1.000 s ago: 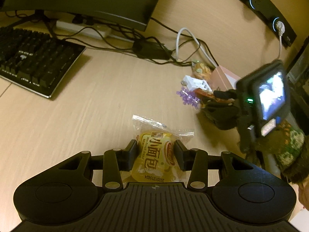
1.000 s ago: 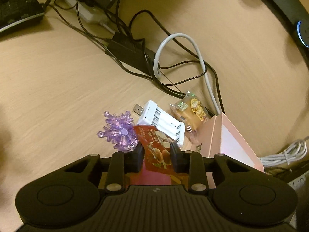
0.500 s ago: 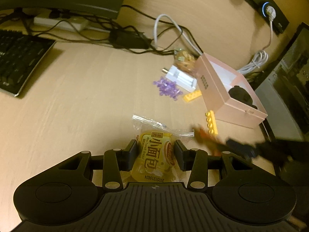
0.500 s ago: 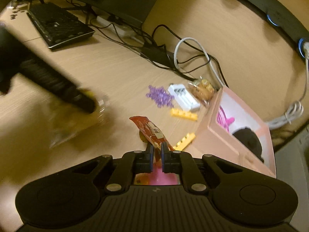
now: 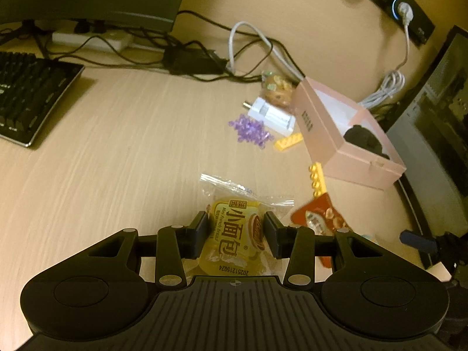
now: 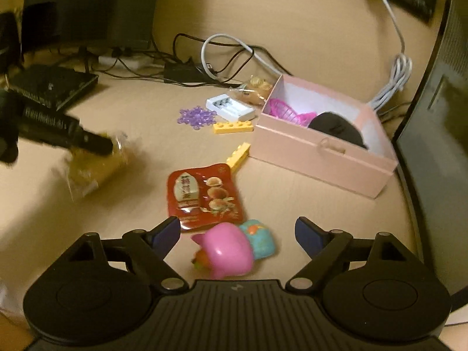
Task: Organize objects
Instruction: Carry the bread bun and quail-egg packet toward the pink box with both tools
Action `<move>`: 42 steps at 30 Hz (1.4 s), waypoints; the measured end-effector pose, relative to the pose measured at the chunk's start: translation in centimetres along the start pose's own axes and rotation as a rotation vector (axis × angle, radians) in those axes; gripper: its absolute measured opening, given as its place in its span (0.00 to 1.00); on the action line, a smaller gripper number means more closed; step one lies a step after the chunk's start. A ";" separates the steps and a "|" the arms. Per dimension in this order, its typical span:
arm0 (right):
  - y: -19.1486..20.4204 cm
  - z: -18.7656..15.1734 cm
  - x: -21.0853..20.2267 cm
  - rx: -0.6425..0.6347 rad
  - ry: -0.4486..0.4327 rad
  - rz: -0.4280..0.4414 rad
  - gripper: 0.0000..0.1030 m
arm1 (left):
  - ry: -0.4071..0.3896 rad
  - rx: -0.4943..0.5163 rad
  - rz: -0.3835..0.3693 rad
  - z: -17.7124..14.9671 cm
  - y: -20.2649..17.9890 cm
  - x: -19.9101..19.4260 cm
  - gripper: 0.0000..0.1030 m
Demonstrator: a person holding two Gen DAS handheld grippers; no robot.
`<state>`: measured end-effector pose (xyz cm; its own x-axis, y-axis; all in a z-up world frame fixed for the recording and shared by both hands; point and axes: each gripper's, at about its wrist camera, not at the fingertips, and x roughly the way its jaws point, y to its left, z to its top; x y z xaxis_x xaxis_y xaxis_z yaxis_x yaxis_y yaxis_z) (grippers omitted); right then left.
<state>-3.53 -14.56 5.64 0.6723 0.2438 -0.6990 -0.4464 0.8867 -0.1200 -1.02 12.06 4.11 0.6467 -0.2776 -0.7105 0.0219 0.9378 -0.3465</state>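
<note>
Left gripper [image 5: 236, 229]: I have it clenched on the bread packet [image 5: 237, 234], pads pressing both sides of the wrapper. The packet sits squarely between the fingers, its crimped clear end sticking out forward past the tips, held above the desk [image 5: 117, 161]. Wrapper is clear plastic over a yellow bun, yellow label with large dark characters, a round red-orange logo and a printed date code at the near end. In the right wrist view the same packet [image 6: 96, 163] appears far left, blurred, under a dark finger of that gripper.

Right of it, the red pouch [image 6: 203, 197] lies flat on the desk, just ahead of the right gripper [image 6: 237, 232] and nearer its left finger; the near edge of the pouch is close to that fingertip, contact unclear. Pouch is red foil with a pale label panel and pictures of round brown food. From the left wrist view it [image 5: 317, 219] lies just right of the bread packet.

Right gripper: released, fingers spread wide, holding nothing. Between the fingers, on the desk, lie a pink toy [image 6: 226, 250] and a teal one [image 6: 261, 238], touching each other.

Further ahead: purple beads [image 6: 196, 116], a white charger [image 6: 229, 108], two yellow bricks [image 6: 233, 127], a small snack bag [image 6: 254, 90].

Far right: the open pink box [image 6: 318, 149], holding something magenta and something black.
</note>
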 end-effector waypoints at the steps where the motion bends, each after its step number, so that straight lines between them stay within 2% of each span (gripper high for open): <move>1: 0.0 0.2 0.3 0.010 0.007 0.009 0.84 | 0.004 0.002 0.002 -0.1 0.0 0.0 0.45; 4: 0.4 1.1 1.8 0.032 0.017 0.063 0.93 | 0.008 0.010 0.002 -0.1 0.1 -0.1 0.45; 8: 1.3 2.7 4.7 -0.027 0.033 0.079 0.95 | 0.013 0.023 -0.004 -0.3 0.2 -0.3 0.45; 13: 1.0 3.2 7.6 -0.055 0.108 0.112 0.96 | 0.040 0.023 -0.021 -0.7 0.7 -0.2 0.45; 14: 0.9 3.2 7.9 -0.044 0.123 0.127 0.94 | 0.042 0.020 -0.025 -0.7 0.8 -0.3 0.45; 16: 0.7 3.3 8.0 -0.017 0.142 0.147 0.71 | 0.045 0.016 -0.031 -0.6 0.9 -0.4 0.45; 18: 0.8 3.6 7.8 0.001 0.157 0.155 0.71 | 0.047 0.015 -0.037 -0.6 0.9 -0.5 0.45; 24: 1.4 4.2 4.9 -0.004 0.107 0.103 0.71 | 0.063 0.043 -0.082 -0.7 0.1 -0.6 0.44; 31: -1.0 4.2 0.6 0.066 0.072 0.001 0.71 | 0.074 0.113 -0.150 -1.1 -2.5 -0.4 0.44; 36: -3.5 2.2 -1.1 0.103 0.095 -0.085 0.71 | 0.103 0.143 -0.194 -1.5 -4.1 0.4 0.44; 42: -6.2 -1.1 -2.6 0.186 0.124 -0.139 0.71 | 0.140 0.217 -0.228 -1.8 -6.7 1.2 0.44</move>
<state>-3.21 -21.13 7.44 0.6369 0.0747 -0.7673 -0.2305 0.9682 -0.0971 -1.81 5.02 4.47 0.4956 -0.4968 -0.7125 0.3253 0.8668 -0.3780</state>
